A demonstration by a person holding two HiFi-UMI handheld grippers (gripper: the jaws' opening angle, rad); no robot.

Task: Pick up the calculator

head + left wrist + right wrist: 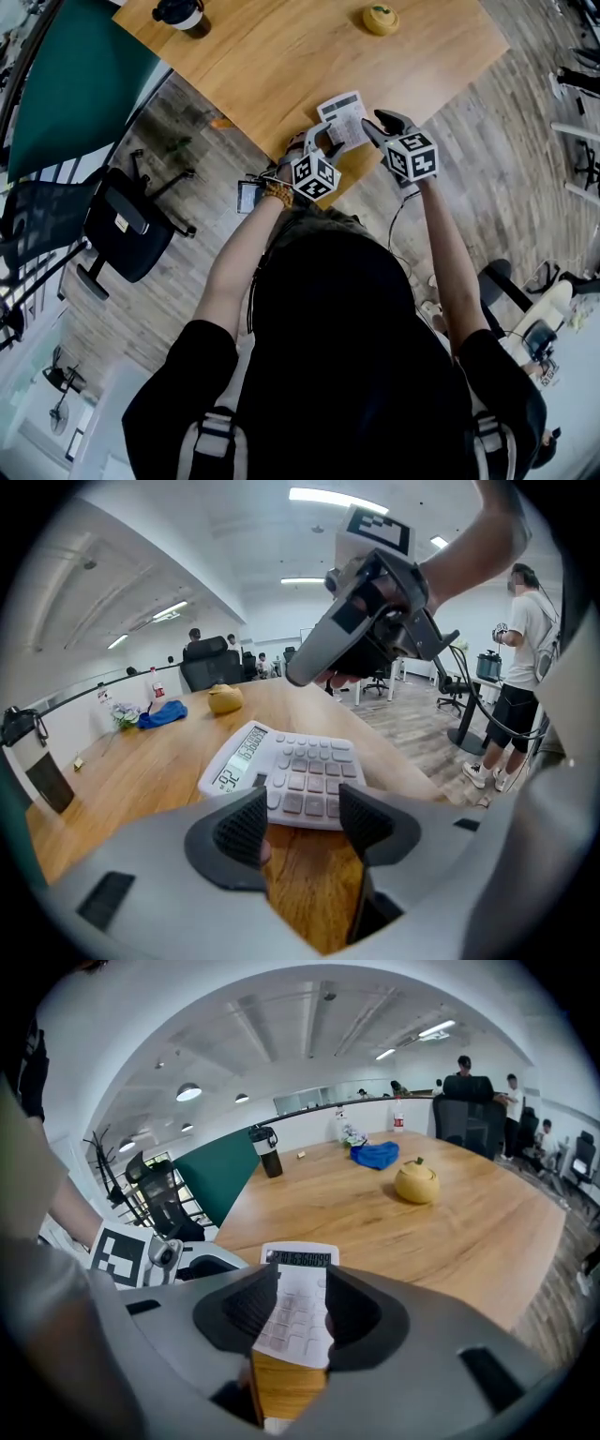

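Calculator [342, 119] on table [281, 56], just ahead of open left fingers [242, 829], between open right fingers [248, 1309].

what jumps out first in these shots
A white calculator lies at the edge of the wooden table nearest the person. The left gripper and right gripper are both open, one on either side of it. Farther back sit a yellow round object and a dark cup.

Black T-shirt [173, 394]; orange bracelet [278, 193]; black-white marker cubes [315, 175]; grey tongs [302, 808], ribbed black pads [246, 827].
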